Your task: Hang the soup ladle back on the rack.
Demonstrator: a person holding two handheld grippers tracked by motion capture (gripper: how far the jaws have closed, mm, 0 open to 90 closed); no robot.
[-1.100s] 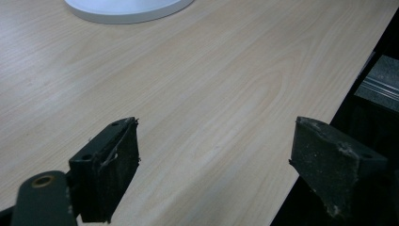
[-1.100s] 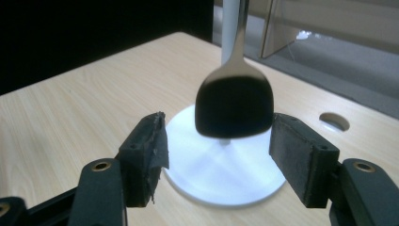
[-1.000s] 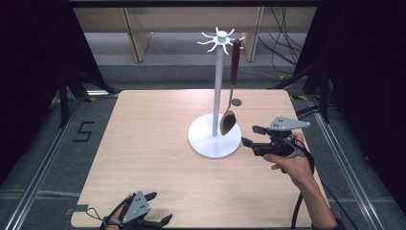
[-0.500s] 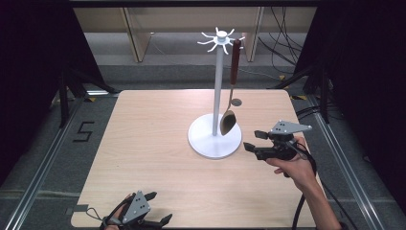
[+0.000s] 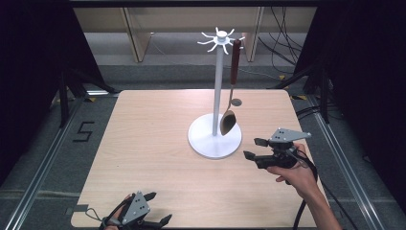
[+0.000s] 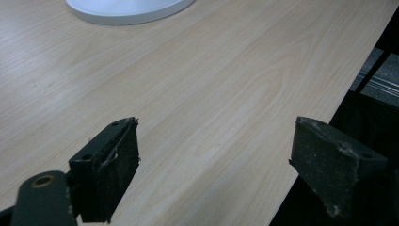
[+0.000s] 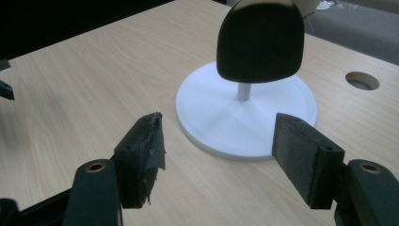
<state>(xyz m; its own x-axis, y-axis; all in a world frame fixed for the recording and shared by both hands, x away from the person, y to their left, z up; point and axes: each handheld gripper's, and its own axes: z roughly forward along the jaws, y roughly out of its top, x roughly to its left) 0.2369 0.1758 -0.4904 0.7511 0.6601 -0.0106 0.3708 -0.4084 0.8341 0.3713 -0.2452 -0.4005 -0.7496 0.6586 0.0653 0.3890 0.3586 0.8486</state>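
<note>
The spoon point(image 5: 229, 120) hangs from 1 hook of the white rack point(image 5: 219, 86), its long axis near vertical — red-brown handle at the top, thin metal neck, then a wooden bowl suspended just above the rack's round base point(image 5: 214, 143). In the right gripper view the bowl point(image 7: 260, 40) appears as a dark, smooth, rounded shape ahead of and above the tongs, with the slim post behind it.

The right tongs point(image 5: 253, 148) sit near the base rim on its right, low over the bench point(image 5: 143, 139), pointing toward the rack. Their jaws stand spread with nothing between them; the pads point(image 7: 146, 157) are rough black foam, frayed at the edges.

The left tongs point(image 5: 155, 208) lie at the near bench edge, well apart from the rack, also spread and empty. The right hand is the nearer one.

The bench is pale wood-grain laminate — matte and flat.
</note>
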